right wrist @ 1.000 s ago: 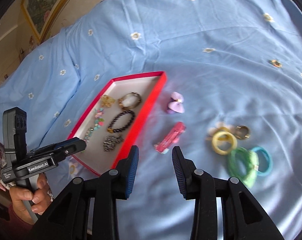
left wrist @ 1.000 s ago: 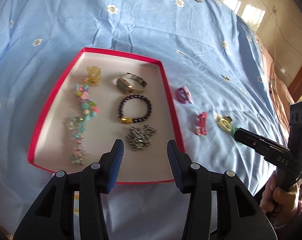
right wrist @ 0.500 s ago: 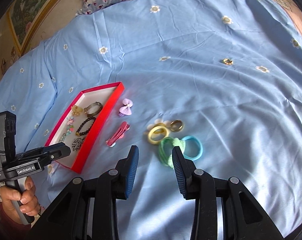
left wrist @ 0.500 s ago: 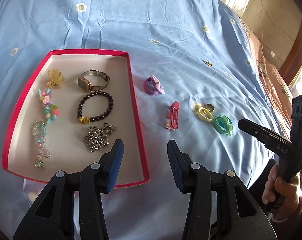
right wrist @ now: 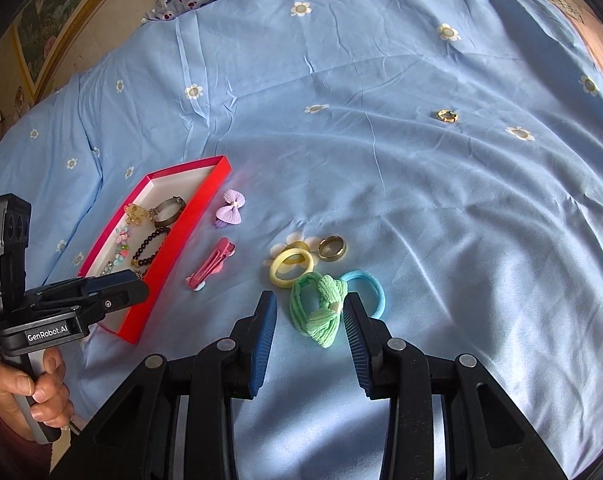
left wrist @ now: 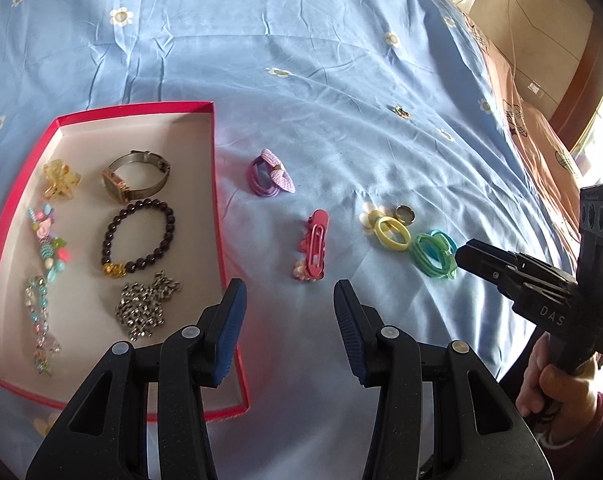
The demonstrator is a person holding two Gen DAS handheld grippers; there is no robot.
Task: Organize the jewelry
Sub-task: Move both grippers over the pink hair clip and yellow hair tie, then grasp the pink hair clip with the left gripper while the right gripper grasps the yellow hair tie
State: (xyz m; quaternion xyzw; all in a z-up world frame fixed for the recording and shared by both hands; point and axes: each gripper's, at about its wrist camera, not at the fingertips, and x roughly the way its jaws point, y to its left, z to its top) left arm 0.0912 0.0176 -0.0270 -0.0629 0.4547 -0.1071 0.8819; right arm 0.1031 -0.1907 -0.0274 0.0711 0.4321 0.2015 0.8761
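Hair ties (right wrist: 321, 312) on bed (right wrist: 421, 200), beside red tray (right wrist: 165, 258). Right claw (right wrist: 309, 314) apart, empty, framing green tie; left claw (left wrist: 289, 300) apart, empty, near pink clip (left wrist: 315, 246). Best lowered squarely, pinching band only, not bedsheet.

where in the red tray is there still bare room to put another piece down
In the red tray, the bare patches are the far strip above the watch and yellow claw clip, and the near end below the silver chain. The middle is crowded: black bead bracelet beside the colourful bead strand.
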